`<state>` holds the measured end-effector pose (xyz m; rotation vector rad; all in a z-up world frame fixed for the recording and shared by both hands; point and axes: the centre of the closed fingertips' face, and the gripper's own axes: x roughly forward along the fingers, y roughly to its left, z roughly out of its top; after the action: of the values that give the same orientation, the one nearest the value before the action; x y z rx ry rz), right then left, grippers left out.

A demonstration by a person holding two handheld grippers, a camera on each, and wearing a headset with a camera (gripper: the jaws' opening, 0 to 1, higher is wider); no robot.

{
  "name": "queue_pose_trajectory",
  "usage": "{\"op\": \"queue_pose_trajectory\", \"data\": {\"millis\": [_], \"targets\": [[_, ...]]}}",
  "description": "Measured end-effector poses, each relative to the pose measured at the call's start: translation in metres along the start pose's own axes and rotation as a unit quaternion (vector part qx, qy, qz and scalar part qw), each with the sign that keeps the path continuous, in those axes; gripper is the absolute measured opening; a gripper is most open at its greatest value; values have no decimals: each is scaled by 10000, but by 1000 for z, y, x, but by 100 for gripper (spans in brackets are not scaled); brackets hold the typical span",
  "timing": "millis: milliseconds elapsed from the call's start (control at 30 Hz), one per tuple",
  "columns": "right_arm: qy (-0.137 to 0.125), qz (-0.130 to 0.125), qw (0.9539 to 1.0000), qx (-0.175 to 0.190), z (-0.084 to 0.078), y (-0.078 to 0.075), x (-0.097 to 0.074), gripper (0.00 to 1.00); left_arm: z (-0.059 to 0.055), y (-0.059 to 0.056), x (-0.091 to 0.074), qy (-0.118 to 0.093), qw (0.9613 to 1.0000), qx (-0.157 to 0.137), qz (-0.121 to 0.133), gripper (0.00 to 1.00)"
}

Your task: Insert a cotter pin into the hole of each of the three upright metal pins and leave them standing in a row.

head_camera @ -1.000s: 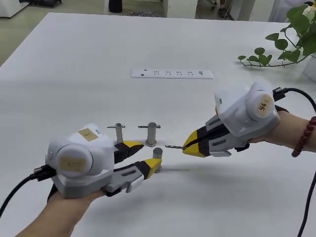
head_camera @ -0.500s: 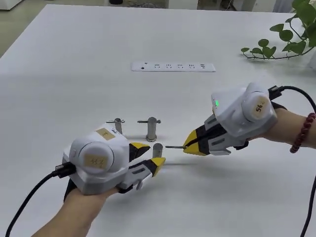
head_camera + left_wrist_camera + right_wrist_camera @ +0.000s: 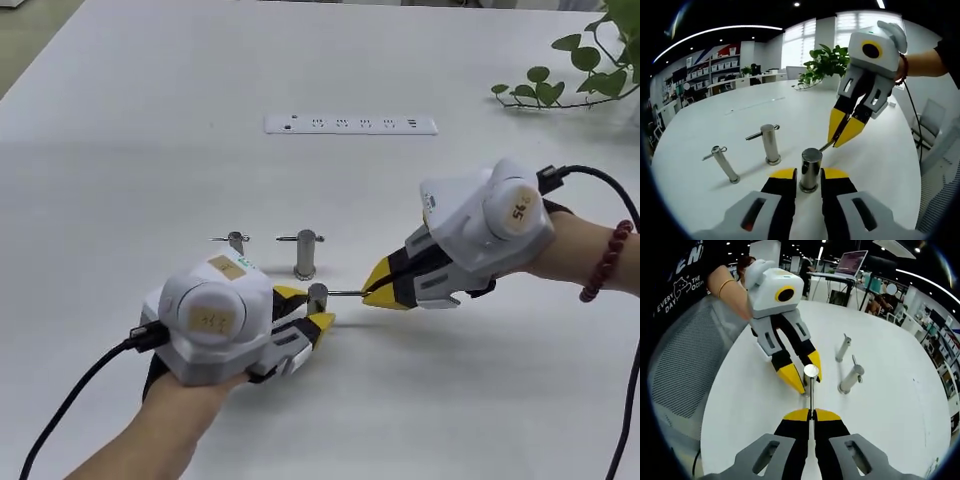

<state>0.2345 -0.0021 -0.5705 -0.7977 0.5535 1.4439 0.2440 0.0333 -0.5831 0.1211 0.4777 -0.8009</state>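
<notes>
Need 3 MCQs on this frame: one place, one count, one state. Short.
1. Where does the near pin stand? A) between the left gripper's jaws B) on the power strip C) beside the plant
2. How many upright pins already carry a cotter pin? A) none B) two C) three
3. The right gripper is: A) open and empty B) shut on the loose cotter pin C) shut on the plant
Key: 1A, jaws flank it in the left gripper view; 2B, middle pin and far pin each have one through the top; 3B, shut jaws pinch its shaft in the right gripper view.
</notes>
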Motion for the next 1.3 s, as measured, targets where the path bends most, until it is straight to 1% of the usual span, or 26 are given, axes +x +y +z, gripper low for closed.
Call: {"op": "queue_pose_trajectory", "data": {"millis": [167,233,500,567,633,800,867,1033,1100,1200,1300], "targets": [[-28,-3,10000,-41,1,-2,1,0,-2,-2,2,30,10000,42,-23,11],[-37,-5,10000,-42,1,-2,1,0,-3,-2,2,35,10000,86,-13,11],[-81,-6,9999,-73,6,-4,7,0,-3,-2,3,-5,10000,91,-26,11],[-90,-2,9999,-90,8,-4,9,0,-4,-2,3,-10,9999,149,-4,11],[-95,1,9999,-84,10,-5,10,0,-4,-2,3,-12,9999,139,-1,10],[-122,0,9999,-113,21,0,13,0,-5,-1,4,-24,10000,62,20,11],[-117,-12,9999,-124,24,1,14,0,-5,-1,4,-24,9999,92,45,10],[-144,-32,9999,-72,28,2,16,0,-5,-1,4,-36,10000,68,51,10],[-137,-61,9999,1,30,1,17,0,-5,-1,4,-40,10000,55,53,10],[-124,-69,9999,1,31,1,19,0,-5,-1,4,-44,10000,45,54,10],[-84,-100,9999,61,29,1,18,5,-5,-1,5,-42,10000,39,50,10]]}}
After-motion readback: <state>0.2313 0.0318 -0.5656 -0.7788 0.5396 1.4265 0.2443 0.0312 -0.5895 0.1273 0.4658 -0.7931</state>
